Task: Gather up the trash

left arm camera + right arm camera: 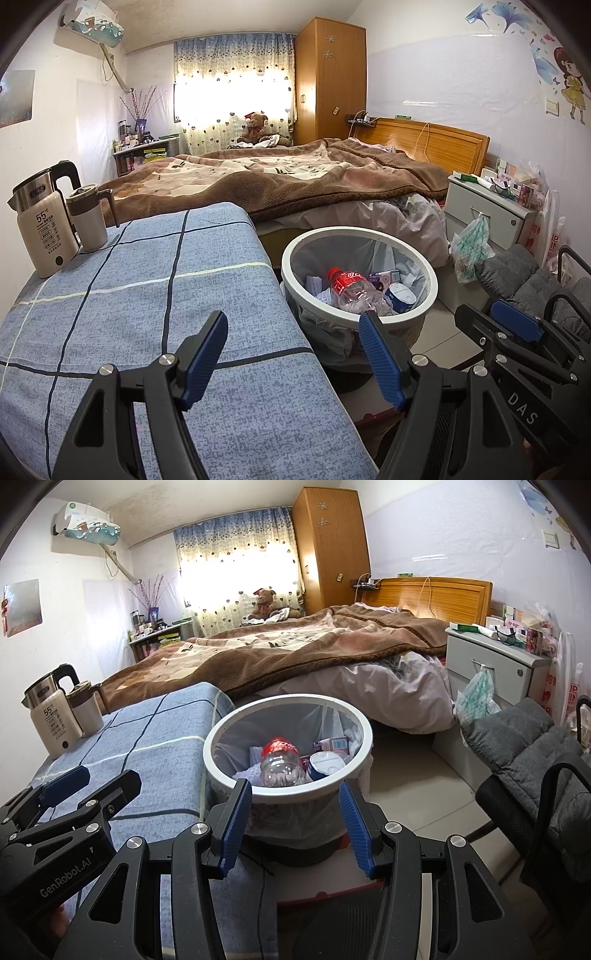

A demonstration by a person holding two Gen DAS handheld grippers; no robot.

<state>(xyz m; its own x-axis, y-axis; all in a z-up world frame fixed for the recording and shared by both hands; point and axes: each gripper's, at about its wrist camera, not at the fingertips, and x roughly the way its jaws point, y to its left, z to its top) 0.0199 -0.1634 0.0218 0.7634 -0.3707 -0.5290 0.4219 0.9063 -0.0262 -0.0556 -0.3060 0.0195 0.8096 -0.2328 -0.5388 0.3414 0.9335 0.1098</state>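
A round white-rimmed trash bin [291, 275] [221, 768] with a grey liner stands on the floor right of the blue-checked table [147, 314] [147, 738]. Inside lie a clear plastic bottle with a red label [349, 286] [279, 762], a blue-and-white cup [400, 297] [325, 764], a pink packet [330, 744] and white paper. My left gripper [293, 325] is open and empty, over the table's right edge beside the bin. My right gripper [295, 794] is open and empty, just in front of the bin's near rim; it also shows in the left wrist view [487, 314].
A kettle [40, 221] [51, 716] and a mug [88, 218] [86, 709] stand at the table's far left. A bed [277, 177] lies behind. A nightstand [484, 210] [495, 661] with hanging bags and a grey padded chair [535, 753] are to the right.
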